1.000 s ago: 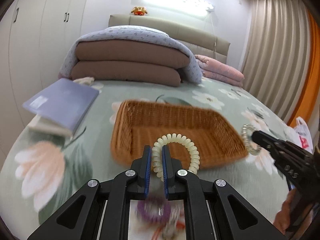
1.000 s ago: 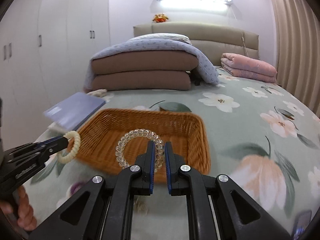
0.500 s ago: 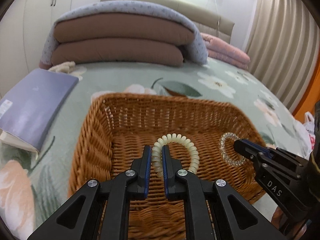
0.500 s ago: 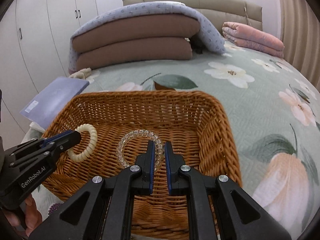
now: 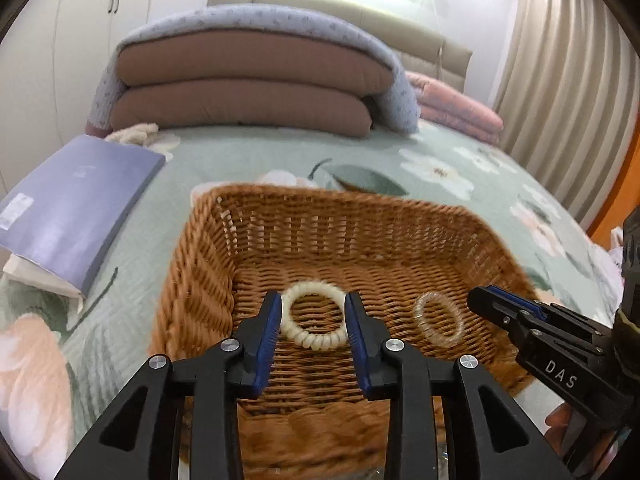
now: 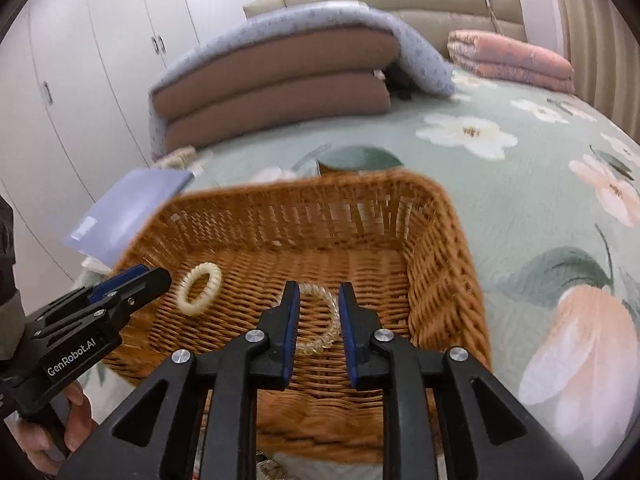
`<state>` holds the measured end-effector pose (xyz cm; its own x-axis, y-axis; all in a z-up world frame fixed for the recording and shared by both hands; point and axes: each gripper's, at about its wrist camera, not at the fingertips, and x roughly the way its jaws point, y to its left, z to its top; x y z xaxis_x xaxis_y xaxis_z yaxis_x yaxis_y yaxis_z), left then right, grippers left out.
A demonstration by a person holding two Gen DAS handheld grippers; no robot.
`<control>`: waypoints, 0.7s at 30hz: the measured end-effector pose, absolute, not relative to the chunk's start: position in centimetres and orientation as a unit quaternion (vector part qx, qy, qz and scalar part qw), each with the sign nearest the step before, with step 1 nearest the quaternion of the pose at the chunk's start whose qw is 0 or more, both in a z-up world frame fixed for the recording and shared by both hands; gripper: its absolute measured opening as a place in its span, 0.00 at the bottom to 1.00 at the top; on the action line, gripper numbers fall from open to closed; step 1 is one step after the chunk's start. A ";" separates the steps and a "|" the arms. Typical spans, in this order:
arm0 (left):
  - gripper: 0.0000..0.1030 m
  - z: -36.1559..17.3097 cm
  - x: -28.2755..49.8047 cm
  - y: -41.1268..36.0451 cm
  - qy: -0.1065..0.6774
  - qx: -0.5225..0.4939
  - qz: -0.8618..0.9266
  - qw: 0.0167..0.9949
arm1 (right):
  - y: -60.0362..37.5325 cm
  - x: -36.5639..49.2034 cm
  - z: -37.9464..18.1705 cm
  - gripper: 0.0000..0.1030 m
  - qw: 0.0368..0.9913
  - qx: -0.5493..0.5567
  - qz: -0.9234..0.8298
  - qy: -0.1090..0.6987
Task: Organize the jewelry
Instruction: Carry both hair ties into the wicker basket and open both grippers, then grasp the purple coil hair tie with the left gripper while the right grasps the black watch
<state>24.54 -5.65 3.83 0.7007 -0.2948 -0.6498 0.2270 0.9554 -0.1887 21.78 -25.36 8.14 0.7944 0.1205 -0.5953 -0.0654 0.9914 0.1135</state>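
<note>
Fingers (image 5: 272, 320) of the left gripper (image 5: 313, 320) were spreading apart over the wicker basket (image 5: 200, 280), so the cream coil bracelet (image 5: 314, 320) lay loose between them on the basket floor, no longer pinched. Beside it, the right gripper (image 6: 319, 312) was likewise opening around the clear coil bracelet (image 6: 326, 320), evidently letting both pieces drop together inside the basket on the bed (image 6: 520, 184).

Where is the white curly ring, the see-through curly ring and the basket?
white curly ring (image 5: 314, 315), left wrist view, its lower coils.
see-through curly ring (image 5: 438, 320), left wrist view, its near coils.
basket (image 5: 328, 216), left wrist view, far wall.
</note>
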 end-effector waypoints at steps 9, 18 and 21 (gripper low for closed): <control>0.51 7.4 16.4 -2.4 0.293 -0.087 -0.189 0.933 | -23.4 12.2 10.0 0.37 0.966 0.022 0.081 0.245; 0.51 5.2 9.6 2.2 0.287 -0.132 -0.164 0.934 | -21.6 3.2 7.8 0.46 0.971 0.008 0.101 0.219; 0.51 4.0 8.9 3.0 0.296 -0.143 -0.156 0.931 | -21.2 1.3 7.1 0.47 0.970 0.005 0.105 0.218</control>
